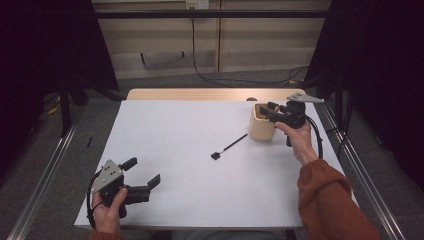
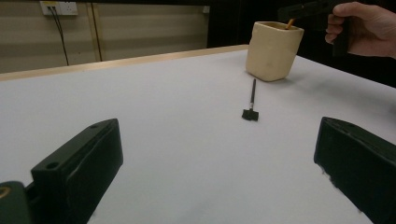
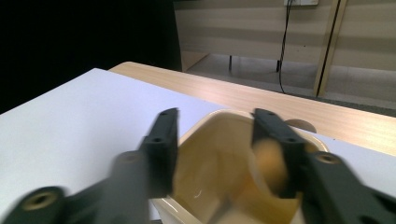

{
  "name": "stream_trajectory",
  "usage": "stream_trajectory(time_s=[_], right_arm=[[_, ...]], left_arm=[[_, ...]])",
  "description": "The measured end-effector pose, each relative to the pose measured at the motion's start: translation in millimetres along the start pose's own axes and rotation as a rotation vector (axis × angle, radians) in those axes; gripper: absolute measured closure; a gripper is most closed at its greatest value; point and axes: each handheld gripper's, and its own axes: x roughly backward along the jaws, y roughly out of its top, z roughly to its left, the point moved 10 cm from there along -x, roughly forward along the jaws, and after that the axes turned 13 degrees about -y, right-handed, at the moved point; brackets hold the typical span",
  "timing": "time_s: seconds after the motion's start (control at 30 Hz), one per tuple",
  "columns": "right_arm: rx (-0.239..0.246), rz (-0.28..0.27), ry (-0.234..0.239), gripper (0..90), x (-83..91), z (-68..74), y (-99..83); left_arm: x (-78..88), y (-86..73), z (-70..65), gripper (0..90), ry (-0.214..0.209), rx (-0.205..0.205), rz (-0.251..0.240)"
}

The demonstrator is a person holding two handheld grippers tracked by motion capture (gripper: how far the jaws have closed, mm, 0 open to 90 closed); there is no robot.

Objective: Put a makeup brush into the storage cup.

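The left hand-held gripper point(image 1: 145, 172) is found low over the near left corner of the desk point(image 1: 200, 195), its jaws standing wide apart with nothing between them. A small black brush point(image 1: 227, 147) is seen lying flat on the white desk surface near the middle, well apart from that gripper, its square head toward the near side and its handle pointed at the cup. The cream cup point(image 1: 260, 131) stands upright toward the far right of the desk. The right hand-held gripper point(image 1: 267, 111) is held directly over the cup's mouth; its jaws are parted, and a blurred yellowish object point(image 3: 271, 161) is seen beside one jaw inside the cup. Whether that object is touched cannot be told.
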Motion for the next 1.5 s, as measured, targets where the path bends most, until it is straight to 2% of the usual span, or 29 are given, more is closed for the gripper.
stream_trajectory(time_s=[0.1, 0.2, 0.3, 0.4, 0.6, 0.87, 1.23, 1.5], right_arm=[[-0.001, -0.011, -0.003, 31.3, 2.1, -0.8, 1.2], [-0.003, -0.023, -0.01, 21.3, 4.1, -3.4, 2.3], [0.003, -0.029, -0.027, 11.6, 6.1, -5.3, 3.1], [-0.004, -0.043, -0.038, 7.0, 8.9, -7.9, 5.4], [0.016, -0.035, -0.033, 4.2, 13.8, -9.2, 2.0], [0.001, -0.049, -0.042, 2.8, 27.0, -14.7, 3.2], [-0.009, -0.046, -0.042, 1.3, 45.8, -18.1, -5.9], [-0.004, -0.071, -0.024, 0.6, 65.6, -12.0, -5.5]], left_arm=[[0.0, 0.1, 0.2, 1.3, -0.002, 0.0, -0.002], [0.0, 0.2, 0.1, 1.3, 0.0, 0.0, -0.003], [-0.1, 0.1, 0.1, 1.3, 0.001, -0.001, 0.0], [0.9, 0.4, 1.5, 1.4, 0.008, -0.002, -0.001], [0.3, 0.4, 0.6, 1.3, 0.002, -0.001, -0.003], [0.3, 0.8, 1.1, 1.4, 0.004, -0.002, -0.003], [0.2, 1.1, 1.0, 1.4, 0.006, -0.004, -0.004], [1.4, 1.8, 1.8, 1.3, 0.012, -0.007, -0.008]])
